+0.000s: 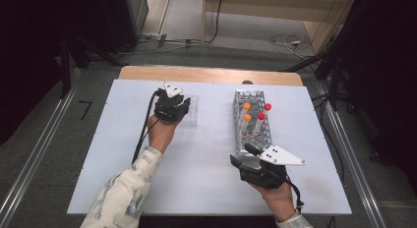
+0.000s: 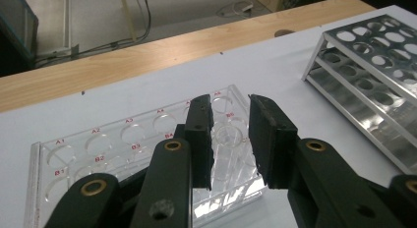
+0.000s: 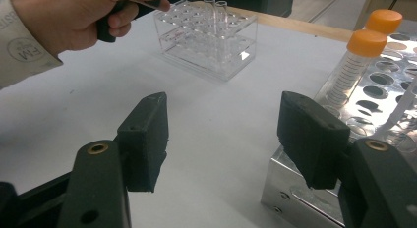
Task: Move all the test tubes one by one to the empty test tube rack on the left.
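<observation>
Two tongs: left gripper (image 2: 231,139) narrowly parted around fragile, slippery glass tube (image 2: 227,139); right gripper (image 3: 221,134) wide, empty.

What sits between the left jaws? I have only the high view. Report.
Observer: A clear tube stands in the clear rack, between the left gripper's parted jaws.
Operator: Read the rack's labels.
Observer: Red marks by the holes: A1, A2, B1, B2.
Operator: Check the right gripper.
Observer: The right gripper is open with nothing between its jaws, next to the metal rack's corner.
</observation>
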Demonstrator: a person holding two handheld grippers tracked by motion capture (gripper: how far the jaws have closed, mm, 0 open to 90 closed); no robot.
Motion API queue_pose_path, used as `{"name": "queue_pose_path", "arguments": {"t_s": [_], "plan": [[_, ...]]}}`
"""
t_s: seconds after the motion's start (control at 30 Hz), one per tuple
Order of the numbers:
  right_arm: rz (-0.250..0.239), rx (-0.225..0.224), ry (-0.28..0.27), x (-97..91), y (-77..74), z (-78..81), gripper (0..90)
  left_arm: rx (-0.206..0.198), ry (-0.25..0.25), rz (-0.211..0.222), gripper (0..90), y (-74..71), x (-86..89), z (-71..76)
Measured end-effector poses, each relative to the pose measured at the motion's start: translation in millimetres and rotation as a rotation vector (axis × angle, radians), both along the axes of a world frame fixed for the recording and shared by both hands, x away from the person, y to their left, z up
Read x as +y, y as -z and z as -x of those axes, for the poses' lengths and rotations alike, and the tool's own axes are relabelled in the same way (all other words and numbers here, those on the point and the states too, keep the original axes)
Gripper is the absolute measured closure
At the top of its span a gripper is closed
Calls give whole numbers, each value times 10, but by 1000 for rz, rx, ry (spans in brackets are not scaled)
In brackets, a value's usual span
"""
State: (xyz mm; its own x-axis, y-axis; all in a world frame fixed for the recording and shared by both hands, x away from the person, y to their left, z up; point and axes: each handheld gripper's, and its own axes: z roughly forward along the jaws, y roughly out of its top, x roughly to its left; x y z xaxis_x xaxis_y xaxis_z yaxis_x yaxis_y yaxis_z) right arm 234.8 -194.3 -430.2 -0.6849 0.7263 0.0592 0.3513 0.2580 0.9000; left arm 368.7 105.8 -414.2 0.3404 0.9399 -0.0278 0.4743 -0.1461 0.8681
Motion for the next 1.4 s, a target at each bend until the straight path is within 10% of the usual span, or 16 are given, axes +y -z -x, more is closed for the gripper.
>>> {"name": "queue_pose_path", "arguments": {"t_s": [0.37, 0.93, 1.4], "plan": [[1, 2, 43, -66, 9, -69, 350, -9, -32, 60, 160, 60, 91, 419], [25, 0, 127, -177, 49, -272, 352, 23, 18, 94, 129, 198, 264, 949], [58, -14, 259, -363, 82, -702, 410, 10, 45, 60, 129, 227, 209, 1034]]}}
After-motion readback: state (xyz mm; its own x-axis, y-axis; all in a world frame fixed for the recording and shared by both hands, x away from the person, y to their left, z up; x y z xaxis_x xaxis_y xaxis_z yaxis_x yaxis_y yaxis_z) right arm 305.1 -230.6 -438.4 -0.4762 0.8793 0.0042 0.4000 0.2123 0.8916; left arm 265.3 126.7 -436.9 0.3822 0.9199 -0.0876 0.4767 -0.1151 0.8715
